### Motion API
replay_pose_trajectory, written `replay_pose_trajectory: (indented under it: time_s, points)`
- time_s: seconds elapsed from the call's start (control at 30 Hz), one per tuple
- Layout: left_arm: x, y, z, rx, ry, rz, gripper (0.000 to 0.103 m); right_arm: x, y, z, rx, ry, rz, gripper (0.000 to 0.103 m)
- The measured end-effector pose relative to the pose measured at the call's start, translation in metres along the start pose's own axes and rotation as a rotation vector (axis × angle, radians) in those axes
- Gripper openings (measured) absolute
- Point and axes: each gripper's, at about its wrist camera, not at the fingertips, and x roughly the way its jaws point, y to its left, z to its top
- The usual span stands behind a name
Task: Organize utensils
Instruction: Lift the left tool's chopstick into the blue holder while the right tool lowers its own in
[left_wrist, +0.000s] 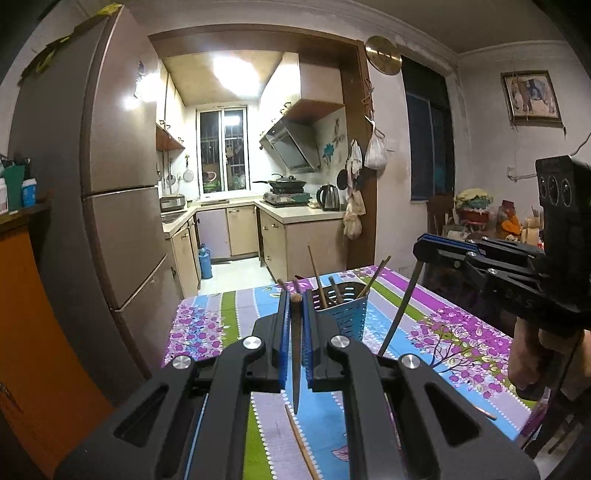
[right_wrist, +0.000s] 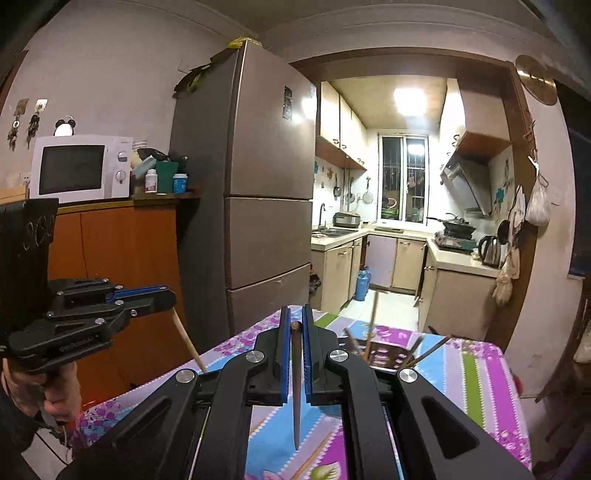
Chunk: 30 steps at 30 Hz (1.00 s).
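A: Progress?
B: Partway. Several chopsticks (left_wrist: 317, 273) already stand in the holder (left_wrist: 345, 312) on the table (left_wrist: 461, 332).
A: Jaws?
B: Left gripper (left_wrist: 294, 295) closed on one chopstick (left_wrist: 296, 354), tip down, above the table near the holder. Right gripper (right_wrist: 295, 323) likewise clamps a chopstick (right_wrist: 296, 387).
A: Left over?
B: Both held sticks, plus a loose stick (left_wrist: 301, 446) lying on the table.
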Motion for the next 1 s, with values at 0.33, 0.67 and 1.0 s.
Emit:
replay_pose_trajectory:
  time_s: [0.33,0.67,1.0]
  points:
    - [0.024,-0.014,0.048,-0.001,0.083,-0.028,0.005,-0.005,-0.032,0.032,0.009,0.042,-0.034,0.007]
    - [0.049,-0.031,0.095,-0.011,0.106,-0.053,0.005,-0.005,-0.067,0.082,0.022,0.044,-0.069,0.007]
    - [0.07,-0.033,0.147,-0.026,0.068,0.013,0.005,0.01,-0.103,0.128,0.034,-0.001,-0.081,0.007]
